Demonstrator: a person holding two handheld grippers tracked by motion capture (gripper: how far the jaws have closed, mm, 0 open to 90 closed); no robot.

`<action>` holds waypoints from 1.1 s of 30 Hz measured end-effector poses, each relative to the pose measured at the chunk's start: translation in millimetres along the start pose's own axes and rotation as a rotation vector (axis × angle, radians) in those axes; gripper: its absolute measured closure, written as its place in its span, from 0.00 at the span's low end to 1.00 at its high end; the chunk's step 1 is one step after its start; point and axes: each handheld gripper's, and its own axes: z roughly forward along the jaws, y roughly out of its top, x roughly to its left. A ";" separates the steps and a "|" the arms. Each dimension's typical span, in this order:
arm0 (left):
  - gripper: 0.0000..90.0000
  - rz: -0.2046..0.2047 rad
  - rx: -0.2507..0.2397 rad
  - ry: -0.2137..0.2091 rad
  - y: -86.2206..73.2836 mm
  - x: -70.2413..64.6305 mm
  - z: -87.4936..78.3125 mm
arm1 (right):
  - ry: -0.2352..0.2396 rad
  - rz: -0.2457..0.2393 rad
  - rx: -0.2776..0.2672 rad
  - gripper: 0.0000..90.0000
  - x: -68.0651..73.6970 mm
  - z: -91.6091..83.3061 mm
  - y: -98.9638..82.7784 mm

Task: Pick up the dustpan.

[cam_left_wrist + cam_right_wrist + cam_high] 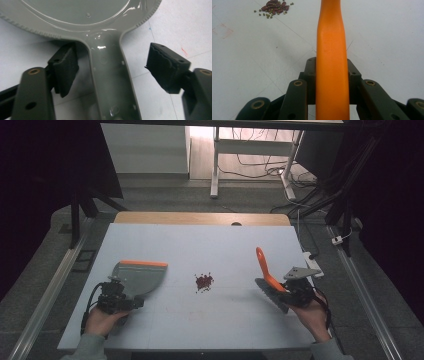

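Observation:
A grey dustpan (140, 277) with an orange front lip lies flat on the left of the white table (200, 240). My left gripper (117, 297) sits at its rear. In the left gripper view the dustpan's grey handle (107, 82) runs between the two pads (63, 67), which stand apart from it on both sides, so the left gripper (112, 70) is open. My right gripper (295, 292) is shut on a brush (265, 267) with an orange handle (332, 45) that points up and away; its grey head hangs low by the hand. A small pile of red beans (204, 281) (274, 6) lies mid-table.
A wooden strip (200, 218) borders the table's far edge. A white power strip (312, 262) lies off the right edge, with cables and desk legs (215, 180) on the floor beyond. Metal rails (50, 290) run along both sides.

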 end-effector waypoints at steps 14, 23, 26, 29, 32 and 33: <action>0.48 -0.035 -0.037 -0.021 1.3 3.4 4.1 | -0.001 -0.001 0.002 0.79 0.1 1.0 -0.1; 0.59 -0.040 -0.053 -0.010 0.0 5.4 4.1 | -0.001 0.003 0.005 0.79 0.4 2.4 -0.6; 0.62 -0.041 -0.057 -0.021 -0.8 6.6 3.6 | 0.000 0.004 0.007 0.79 0.6 2.8 -0.7; 0.65 -0.041 -0.063 -0.015 -1.0 7.3 3.0 | 0.000 0.001 0.008 0.79 0.5 3.1 -0.9; 0.67 -0.044 -0.070 -0.018 -1.3 8.7 2.1 | 0.000 0.004 0.008 0.79 0.2 2.6 -1.1; 0.67 -0.041 -0.074 -0.024 -1.7 10.0 1.7 | -0.001 0.003 0.007 0.79 -0.1 2.4 -1.2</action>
